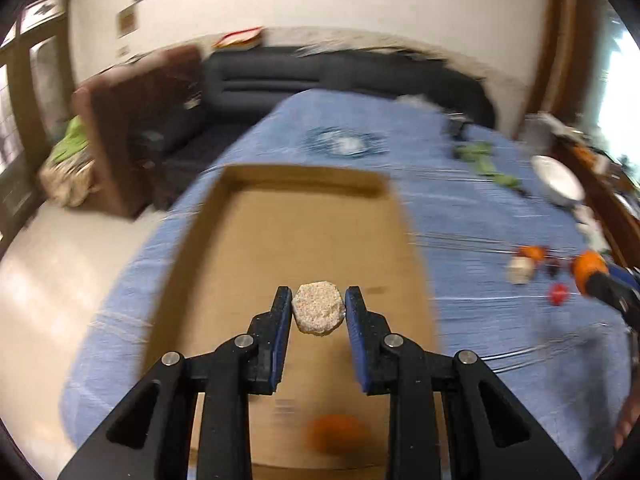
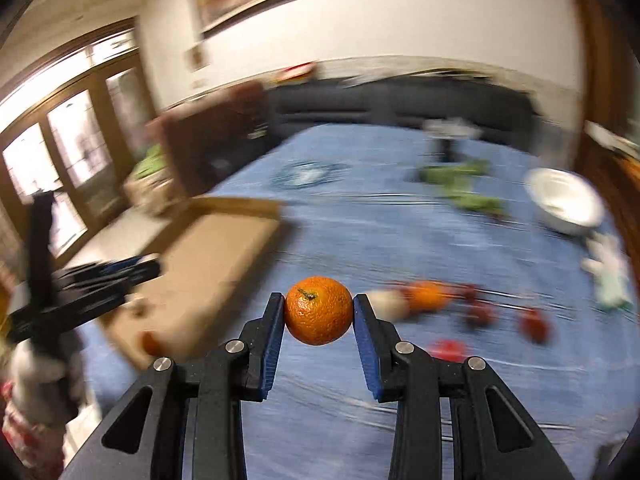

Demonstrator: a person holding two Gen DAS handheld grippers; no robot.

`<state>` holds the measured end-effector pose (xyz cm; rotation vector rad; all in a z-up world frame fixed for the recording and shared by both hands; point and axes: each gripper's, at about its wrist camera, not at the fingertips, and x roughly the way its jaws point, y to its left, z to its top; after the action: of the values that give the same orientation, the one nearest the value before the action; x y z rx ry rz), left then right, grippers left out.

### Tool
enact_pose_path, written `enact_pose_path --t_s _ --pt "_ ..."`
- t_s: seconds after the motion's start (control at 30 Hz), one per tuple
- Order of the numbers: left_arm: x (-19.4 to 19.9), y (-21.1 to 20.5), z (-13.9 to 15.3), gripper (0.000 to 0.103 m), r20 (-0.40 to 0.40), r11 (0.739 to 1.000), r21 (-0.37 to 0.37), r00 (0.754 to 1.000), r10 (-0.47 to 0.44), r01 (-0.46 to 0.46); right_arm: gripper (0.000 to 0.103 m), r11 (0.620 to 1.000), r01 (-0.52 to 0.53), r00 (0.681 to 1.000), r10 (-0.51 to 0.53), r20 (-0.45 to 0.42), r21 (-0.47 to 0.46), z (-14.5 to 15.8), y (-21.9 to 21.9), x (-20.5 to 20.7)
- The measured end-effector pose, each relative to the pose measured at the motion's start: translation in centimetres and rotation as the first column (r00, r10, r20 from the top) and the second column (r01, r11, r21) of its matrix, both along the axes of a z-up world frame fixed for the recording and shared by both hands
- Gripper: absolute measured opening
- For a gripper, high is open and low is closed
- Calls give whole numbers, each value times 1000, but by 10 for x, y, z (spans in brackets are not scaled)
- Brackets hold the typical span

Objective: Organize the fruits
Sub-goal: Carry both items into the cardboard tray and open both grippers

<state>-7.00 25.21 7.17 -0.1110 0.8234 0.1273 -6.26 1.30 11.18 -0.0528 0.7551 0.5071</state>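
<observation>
1. Two views, left wrist first: the left gripper has its blue-padded fingers drawn in close, pinching a pale beige, grainy-surfaced fruit with faceted, roughly hexagonal edges at the very fingertips.
2. Below that fruit lies a flat brown cardboard tray with a low raised rim, smooth and matte, resting on a blue woven tablecloth.
3. A blurred orange fruit sits in the tray's near end, beneath the gripper.
4. Far right, the right gripper shows with a round orange at its tip; blurred small red and pale fruits lie on the cloth near it, and a white bowl stands farther back.
5. Right wrist view: the right gripper is partly closed, its ribbed blue pads pressing both sides of the orange, round, dimpled skin, green stem end up.
6. It hangs over the blue tablecloth, right of the cardboard tray.
7. Scattered red, orange and pale fruits lie blurred to the right; the glossy white bowl and green leafy produce sit beyond.
8. At left edge, the left gripper reaches over the tray, too blurred to read.
</observation>
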Motion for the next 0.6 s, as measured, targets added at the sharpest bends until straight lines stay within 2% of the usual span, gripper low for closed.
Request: enact_pose_path --t_s 0.13,0.27,0.43,0.5,0.6 --pt "8 44 -19 26 -73 996 -21 994 84 -85 38 986 -169 984 168 -50 -7 -18 85 -4" --pt "12 67 -39 26 -127 991 -45 985 118 -125 39 967 -245 966 237 -101 -74 -49 144 0" --pt "18 61 -50 29 -144 994 -63 986 84 -94 40 963 -237 964 218 -154 -124 -82 162 11" --pt "17 60 -49 41 -138 992 -93 988 72 -85 40 967 -229 961 206 -185 -116 -91 168 13" --pt "8 61 -40 46 -104 990 -106 991 85 -96 40 967 -235 958 213 -193 -97 -89 171 13"
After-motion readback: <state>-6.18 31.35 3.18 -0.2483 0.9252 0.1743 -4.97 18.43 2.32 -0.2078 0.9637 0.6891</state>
